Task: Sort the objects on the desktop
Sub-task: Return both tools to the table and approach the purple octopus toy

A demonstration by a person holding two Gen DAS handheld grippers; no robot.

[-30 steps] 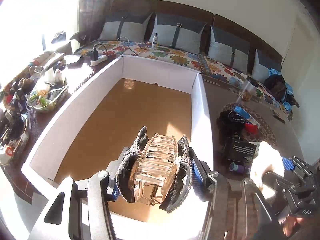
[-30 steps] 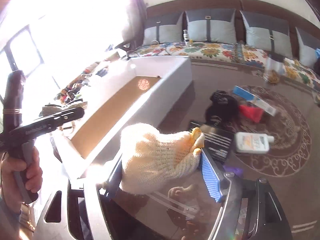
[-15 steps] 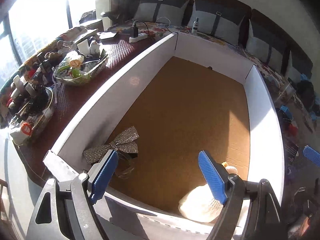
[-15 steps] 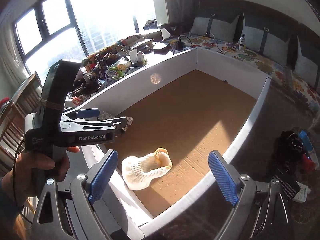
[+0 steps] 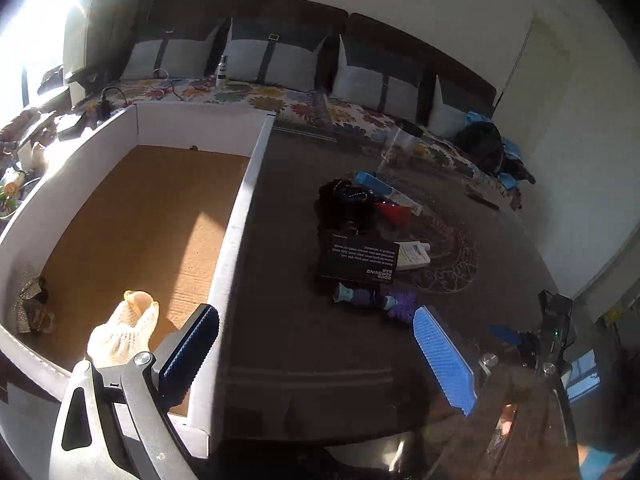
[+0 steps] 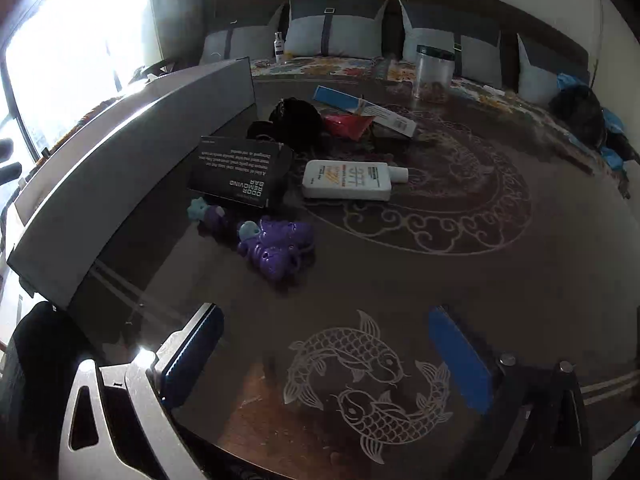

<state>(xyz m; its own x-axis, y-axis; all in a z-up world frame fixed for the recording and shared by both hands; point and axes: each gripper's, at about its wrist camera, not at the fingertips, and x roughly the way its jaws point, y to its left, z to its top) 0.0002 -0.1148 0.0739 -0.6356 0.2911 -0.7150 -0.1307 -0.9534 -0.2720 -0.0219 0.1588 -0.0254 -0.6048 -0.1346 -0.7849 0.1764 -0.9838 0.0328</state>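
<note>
My left gripper [image 5: 316, 356] is open and empty, above the dark table beside the white box [image 5: 236, 216]. Inside the box lie a cream knitted glove [image 5: 120, 332] and a glittery bow hair clip [image 5: 26, 308]. My right gripper [image 6: 328, 360] is open and empty over the table's fish pattern. Ahead of it lie purple toy shoes [image 6: 276, 244], a black carton [image 6: 244, 176], a white bottle [image 6: 348, 180], a black bundle [image 6: 296, 116], a red item [image 6: 348, 124] and a blue-and-white tube box [image 6: 360, 108]. The pile also shows in the left view [image 5: 360, 256].
A clear jar [image 6: 434, 72] stands at the table's far edge. A sofa with grey cushions [image 6: 336, 32] and a small bottle [image 6: 279, 46] runs behind. Cluttered trays [image 5: 16, 160] sit left of the box. The right gripper's handle [image 5: 554, 332] shows at right.
Both grippers let go of their loads in the box: the hair clip from the left, the glove from the right. Both then swung right, away from the box and toward the pile.
</note>
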